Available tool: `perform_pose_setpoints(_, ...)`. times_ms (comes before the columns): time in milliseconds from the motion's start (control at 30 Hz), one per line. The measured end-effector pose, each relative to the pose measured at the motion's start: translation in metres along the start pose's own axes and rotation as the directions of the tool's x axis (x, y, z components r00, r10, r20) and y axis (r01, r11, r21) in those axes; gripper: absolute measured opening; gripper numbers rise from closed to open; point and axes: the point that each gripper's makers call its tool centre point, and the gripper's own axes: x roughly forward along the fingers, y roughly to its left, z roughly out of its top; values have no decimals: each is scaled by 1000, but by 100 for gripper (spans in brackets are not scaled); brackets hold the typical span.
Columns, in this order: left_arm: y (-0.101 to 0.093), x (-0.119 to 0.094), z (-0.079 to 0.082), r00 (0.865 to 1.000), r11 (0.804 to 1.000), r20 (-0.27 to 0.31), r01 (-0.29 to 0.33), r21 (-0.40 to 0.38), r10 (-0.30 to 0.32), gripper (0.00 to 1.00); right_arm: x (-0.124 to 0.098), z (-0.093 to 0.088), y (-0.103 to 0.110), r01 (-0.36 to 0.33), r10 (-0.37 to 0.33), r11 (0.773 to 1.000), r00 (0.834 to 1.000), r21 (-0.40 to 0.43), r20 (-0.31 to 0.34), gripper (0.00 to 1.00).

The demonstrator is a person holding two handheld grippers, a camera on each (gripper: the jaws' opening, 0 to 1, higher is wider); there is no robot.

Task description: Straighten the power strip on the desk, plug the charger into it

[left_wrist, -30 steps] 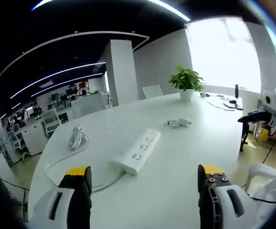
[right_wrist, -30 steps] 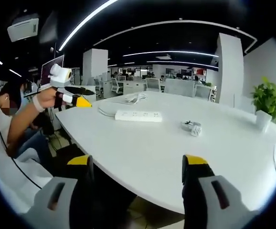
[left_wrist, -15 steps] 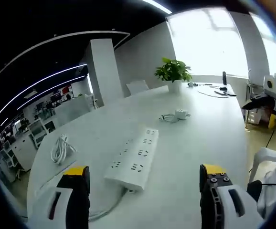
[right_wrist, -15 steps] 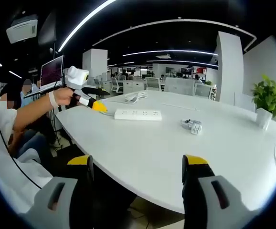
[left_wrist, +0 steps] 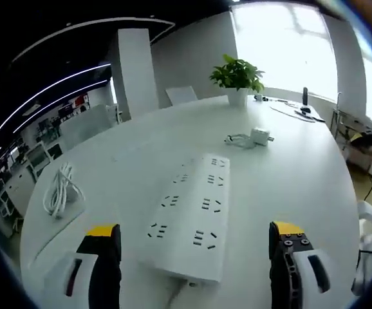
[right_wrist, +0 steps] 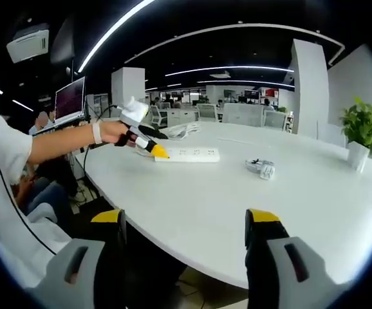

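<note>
On the white desk [left_wrist: 289, 187], approaching the skewed power strip [left_wrist: 189, 215] with left gripper [left_wrist: 192, 257] jaws apart, likely straddling it for straightening; leaving charger [left_wrist: 258, 136] beyond, right gripper [right_wrist: 183, 248] spread, hanging back.

1 power strip [left_wrist: 189, 217], 1 charger [left_wrist: 250, 137], 1 coiled cable [left_wrist: 60, 194], 1 potted plant [left_wrist: 237, 76]

The power strip [left_wrist: 189, 215] looks like smooth white plastic, lying on a matt white tabletop [left_wrist: 289, 180] with a faint sheen.
</note>
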Motion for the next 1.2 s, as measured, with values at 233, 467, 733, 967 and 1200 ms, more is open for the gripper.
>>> perform_pose_setpoints(233,14,12,-1,997,1000,-76,10,-24,-12,96,1,-2,3,-10,10,1000,1000,5,-4,75)
perform_pose_setpoints(467,17,21,-14,980,999,-196,34,3,-33,93,1,-2,1,-10,9,1000,1000,14,3,75)
perform_pose_setpoints(733,16,27,-18,977,996,-200,66,-63,-77,88,1,-3,2,-18,18,1000,1000,20,4,75)
perform_pose_setpoints(967,15,29,-23,958,996,-272,94,-15,-94,80,2,-4,2,-31,30,999,999,40,10,75)
perform_pose_setpoints(1200,14,35,-23,937,991,-331,132,32,-115,72,5,-7,3,-41,40,998,999,50,6,75)
